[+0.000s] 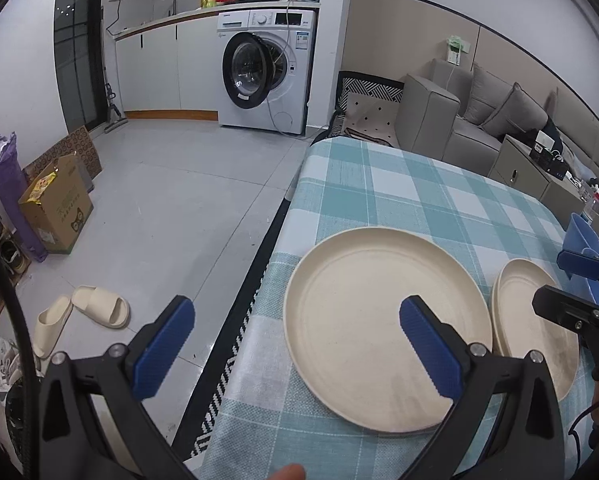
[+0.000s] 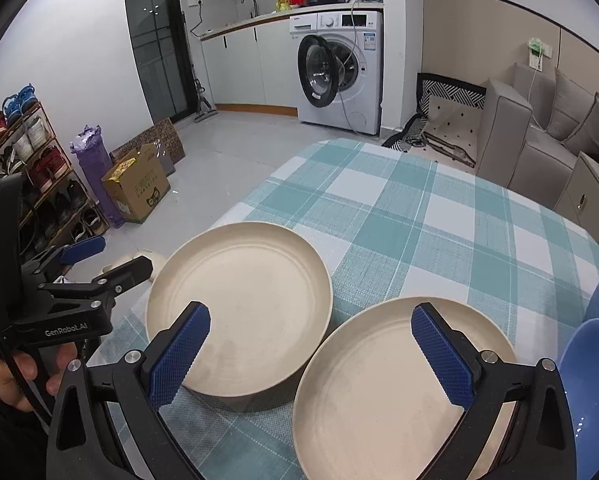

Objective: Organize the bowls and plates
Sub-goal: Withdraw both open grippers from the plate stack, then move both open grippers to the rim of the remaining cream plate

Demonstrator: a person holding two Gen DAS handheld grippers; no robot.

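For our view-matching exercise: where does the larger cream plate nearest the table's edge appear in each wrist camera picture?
Left wrist view: the larger cream plate sits lower centre-right, behind the left tool's right finger.
Right wrist view: the same plate lies centre-left, touching the second plate.
Shared landmark: the washing machine.

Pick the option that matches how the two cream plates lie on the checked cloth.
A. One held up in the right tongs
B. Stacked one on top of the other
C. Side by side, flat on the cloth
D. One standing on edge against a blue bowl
C: the left plate and the right plate both lie flat on the cloth, next to each other, and the open right tongs hold nothing.
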